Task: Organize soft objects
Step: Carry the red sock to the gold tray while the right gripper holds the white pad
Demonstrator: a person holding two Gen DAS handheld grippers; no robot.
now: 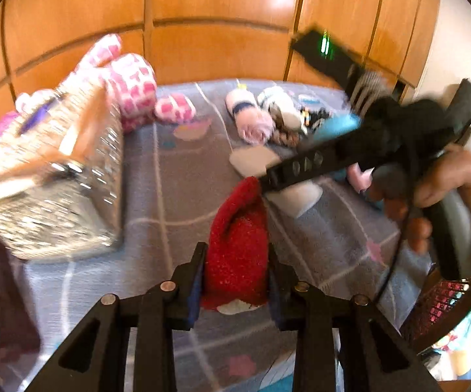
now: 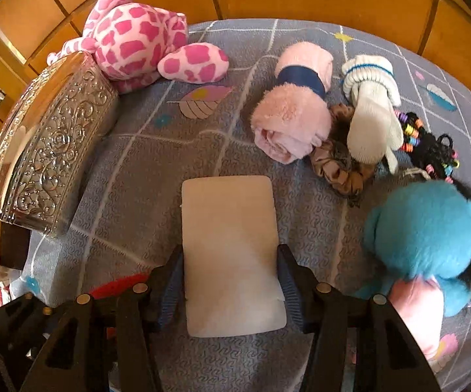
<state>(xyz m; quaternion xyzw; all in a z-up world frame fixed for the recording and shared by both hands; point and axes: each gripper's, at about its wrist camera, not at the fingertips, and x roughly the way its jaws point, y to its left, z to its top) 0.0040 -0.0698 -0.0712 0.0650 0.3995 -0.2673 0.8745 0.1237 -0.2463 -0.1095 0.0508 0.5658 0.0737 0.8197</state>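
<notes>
Soft red sock is hanging pinched in the left gripper near the silver box, while the right gripper is straddling a white pad, seemingly gripped, needing boxing next.

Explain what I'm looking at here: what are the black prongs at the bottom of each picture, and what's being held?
Those prongs are two-finger grippers, one in each of a person's hands, each carrying a camera that looks along its fingers. The left wrist view shows the left gripper shut on a red fuzzy sock; across it you see the person's other hand with the right gripper. The right wrist view shows the right gripper with its jaws on either side of a white foam pad. On the grey bedspread lie a silver embossed box, a pink spotted plush, a rolled pink towel, white socks and a blue furry toy.
</notes>
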